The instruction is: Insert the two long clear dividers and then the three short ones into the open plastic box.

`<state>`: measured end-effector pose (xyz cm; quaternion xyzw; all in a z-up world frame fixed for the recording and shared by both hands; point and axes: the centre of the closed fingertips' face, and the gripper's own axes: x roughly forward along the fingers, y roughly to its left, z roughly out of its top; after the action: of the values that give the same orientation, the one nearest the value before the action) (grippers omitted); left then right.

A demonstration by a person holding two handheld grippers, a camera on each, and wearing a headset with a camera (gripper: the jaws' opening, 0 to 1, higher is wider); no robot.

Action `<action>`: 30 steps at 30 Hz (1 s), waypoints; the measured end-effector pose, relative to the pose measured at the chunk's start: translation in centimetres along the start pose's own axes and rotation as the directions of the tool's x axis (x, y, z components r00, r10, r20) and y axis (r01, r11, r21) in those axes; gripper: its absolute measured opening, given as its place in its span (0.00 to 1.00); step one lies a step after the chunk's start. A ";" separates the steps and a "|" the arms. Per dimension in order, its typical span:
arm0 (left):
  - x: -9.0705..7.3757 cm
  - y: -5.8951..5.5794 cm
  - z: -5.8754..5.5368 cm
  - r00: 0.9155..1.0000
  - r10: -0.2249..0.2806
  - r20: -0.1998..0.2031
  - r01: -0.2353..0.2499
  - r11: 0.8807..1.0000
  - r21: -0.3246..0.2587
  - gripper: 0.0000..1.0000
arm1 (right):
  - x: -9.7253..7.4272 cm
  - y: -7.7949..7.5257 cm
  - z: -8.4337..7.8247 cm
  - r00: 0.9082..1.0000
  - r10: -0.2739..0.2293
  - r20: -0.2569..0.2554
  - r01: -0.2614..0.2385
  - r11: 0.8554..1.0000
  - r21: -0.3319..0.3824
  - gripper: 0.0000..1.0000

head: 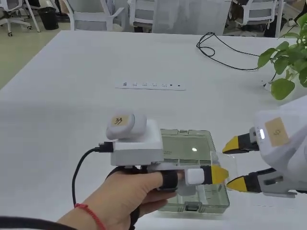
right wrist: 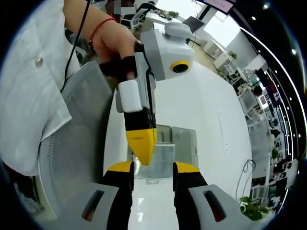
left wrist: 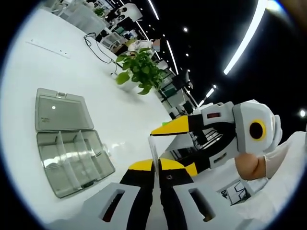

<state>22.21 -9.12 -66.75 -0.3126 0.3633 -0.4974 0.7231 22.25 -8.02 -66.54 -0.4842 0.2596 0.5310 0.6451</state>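
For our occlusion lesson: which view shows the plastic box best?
The left gripper view: box whole, unobstructed, its inside plain. The head view has the left claw covering part; the right gripper view has it behind that claw.

The left tool [left wrist: 156, 166] pinches a clear divider [left wrist: 153, 148], with the open box [left wrist: 57, 112] lying nearby.

left gripper [head: 218, 174]: fingers [left wrist: 143, 166] pressed together; right gripper [head: 230, 166]: fingers [right wrist: 122, 168] apart, facing left gripper

L tongs [head: 221, 174] hide box [head: 192, 143] front, divider [head: 225, 160] end; R tongs [head: 229, 165] cut off.
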 end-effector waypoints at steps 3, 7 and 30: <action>0.0 -0.1 0.1 1.000 -0.006 0.003 0.006 1.000 -0.014 0.00 | 0.0 0.0 0.0 1.000 -0.002 -0.001 0.002 1.000 -0.004 0.33; 0.0 -0.1 0.1 1.000 -0.005 0.008 0.005 1.000 -0.017 0.00 | 0.0 0.0 0.1 1.000 -0.005 -0.001 0.005 1.000 -0.010 0.33; -1.2 -1.1 -0.4 0.998 -0.037 -0.046 0.053 0.910 0.412 0.00 | -2.6 -1.8 1.1 0.965 0.146 0.216 -0.183 0.970 0.162 0.27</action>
<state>21.04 -8.38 -65.87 -0.1518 0.2563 -0.5851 0.7543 22.92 -8.09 -63.24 -0.3439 0.2789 0.6037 0.6630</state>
